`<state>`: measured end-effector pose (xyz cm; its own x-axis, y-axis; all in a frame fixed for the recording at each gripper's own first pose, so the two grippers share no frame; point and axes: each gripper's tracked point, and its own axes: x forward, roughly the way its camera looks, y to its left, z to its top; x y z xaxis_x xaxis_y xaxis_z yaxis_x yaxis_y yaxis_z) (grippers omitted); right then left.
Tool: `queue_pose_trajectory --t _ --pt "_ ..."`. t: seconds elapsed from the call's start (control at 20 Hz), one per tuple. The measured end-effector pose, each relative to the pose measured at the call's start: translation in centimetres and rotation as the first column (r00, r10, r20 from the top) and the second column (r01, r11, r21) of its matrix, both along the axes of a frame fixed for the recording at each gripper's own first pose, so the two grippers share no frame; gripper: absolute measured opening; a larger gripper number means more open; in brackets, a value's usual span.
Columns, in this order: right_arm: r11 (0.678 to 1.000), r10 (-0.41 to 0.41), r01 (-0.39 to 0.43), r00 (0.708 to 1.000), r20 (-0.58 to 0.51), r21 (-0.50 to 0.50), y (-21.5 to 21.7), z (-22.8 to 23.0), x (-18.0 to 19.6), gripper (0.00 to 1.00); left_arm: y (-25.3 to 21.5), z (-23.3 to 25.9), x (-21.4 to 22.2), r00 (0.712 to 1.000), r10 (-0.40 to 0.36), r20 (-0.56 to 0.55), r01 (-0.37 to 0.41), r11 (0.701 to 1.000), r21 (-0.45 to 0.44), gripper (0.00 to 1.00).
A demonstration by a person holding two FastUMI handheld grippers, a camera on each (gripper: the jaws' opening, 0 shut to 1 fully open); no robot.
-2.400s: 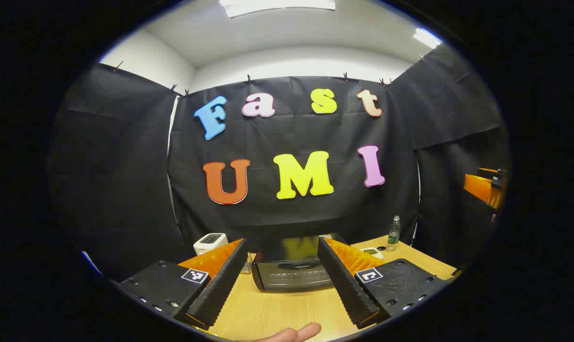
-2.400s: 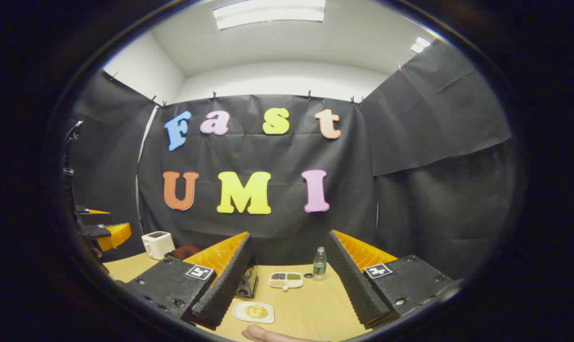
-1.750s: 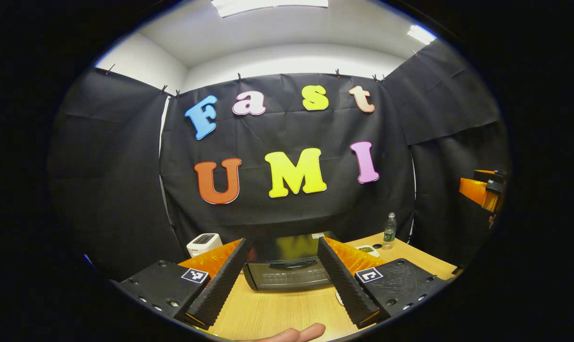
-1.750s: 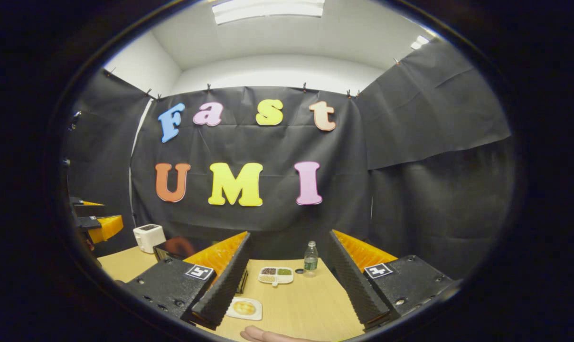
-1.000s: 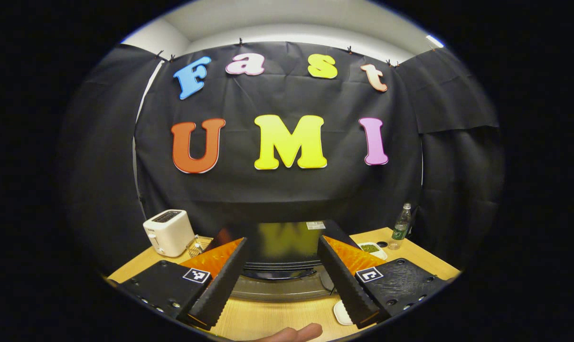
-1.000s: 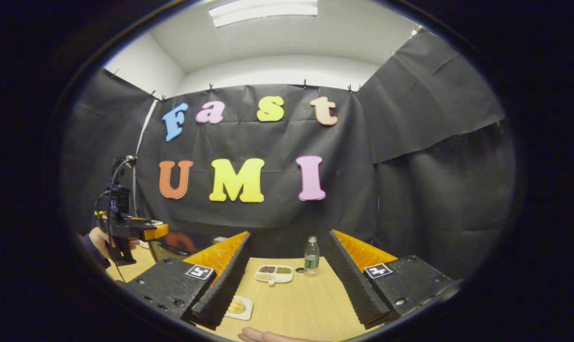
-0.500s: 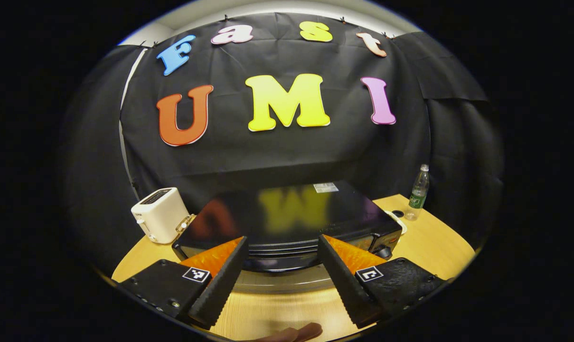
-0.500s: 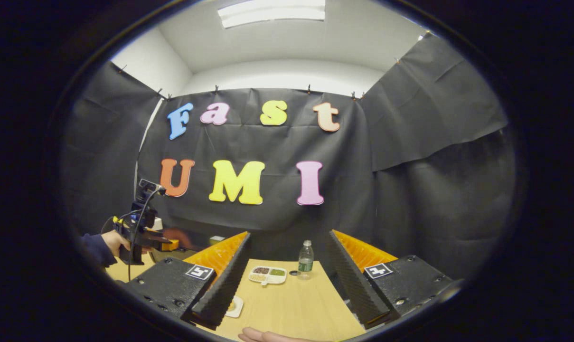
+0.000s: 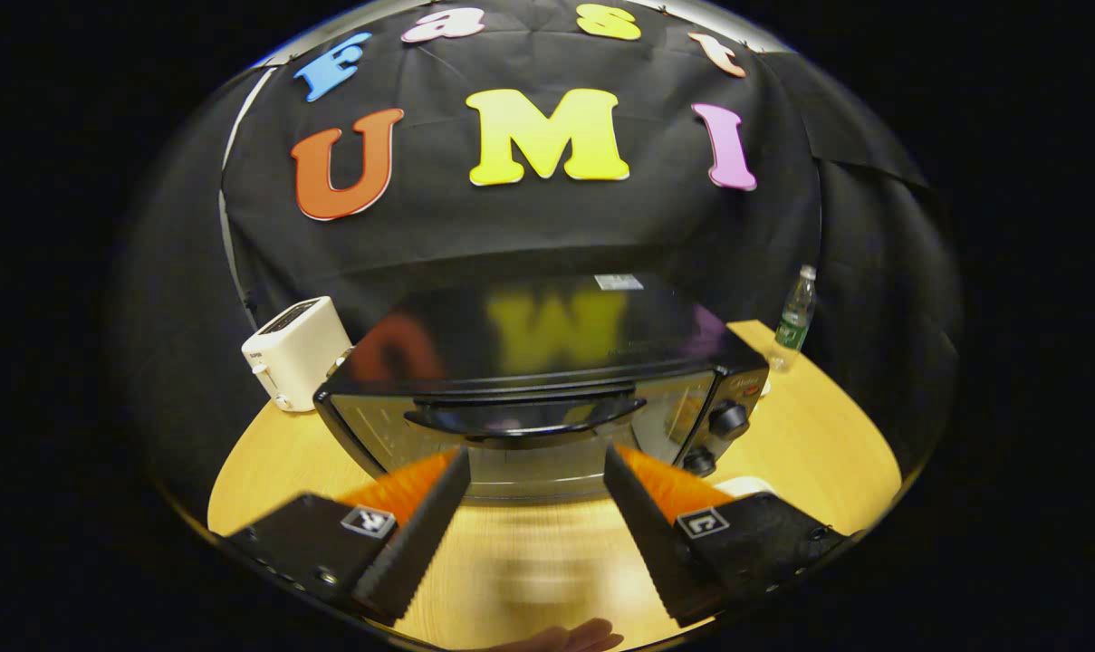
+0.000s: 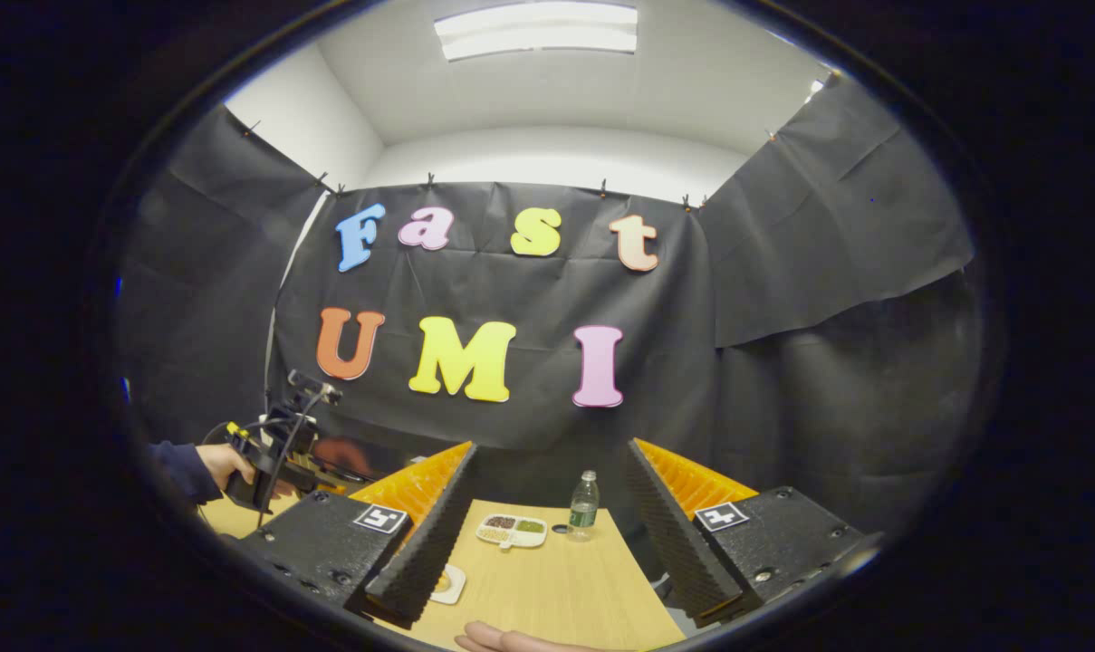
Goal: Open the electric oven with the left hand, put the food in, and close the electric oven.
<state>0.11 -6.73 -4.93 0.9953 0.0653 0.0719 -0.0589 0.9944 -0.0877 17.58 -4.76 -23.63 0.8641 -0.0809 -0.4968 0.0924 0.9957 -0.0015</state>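
Note:
The black electric oven [image 9: 547, 344] stands with its glass door closed. Its curved handle [image 9: 524, 421] lies just beyond the tips of my left gripper [image 9: 535, 453], which is open and holds nothing. Two knobs [image 9: 728, 418] sit at the oven's right. A white plate with yellowish food [image 10: 445, 584] lies on the table, half hidden behind one finger of my right gripper [image 10: 552, 448], which hangs open and empty above the table. In the right gripper view a hand holds the left gripper [image 10: 275, 453] far to the left, by the oven's top [image 10: 343, 457].
A white toaster [image 9: 295, 351] stands left of the oven. A plastic bottle [image 9: 793, 317] and a sectioned dish [image 10: 512, 531] sit toward the back of the wooden table [image 10: 547, 589]. A white plate's corner [image 9: 737, 486] shows right of the oven.
My left gripper has moved forward and tipped down toward the oven, so the door front and handle now show close ahead. My right gripper has barely moved.

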Motion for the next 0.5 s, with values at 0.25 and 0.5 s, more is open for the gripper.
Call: queue_pose_trajectory --t 0.25,0.5 --pt "1.000 0.010 -0.010 1.000 -0.018 -0.003 0.6 -0.6 0.4 0.97 -1.4 4.5 2.0 0.978 -0.002 0.209 0.021 0.996 -0.087 0.95" --pt "0.998 0.026 -0.022 0.998 -0.065 0.054 0.6 -2.0 1.4 0.97 -0.9 4.3 4.9 0.985 0.008 0.172 0.009 0.995 -0.096 0.94"
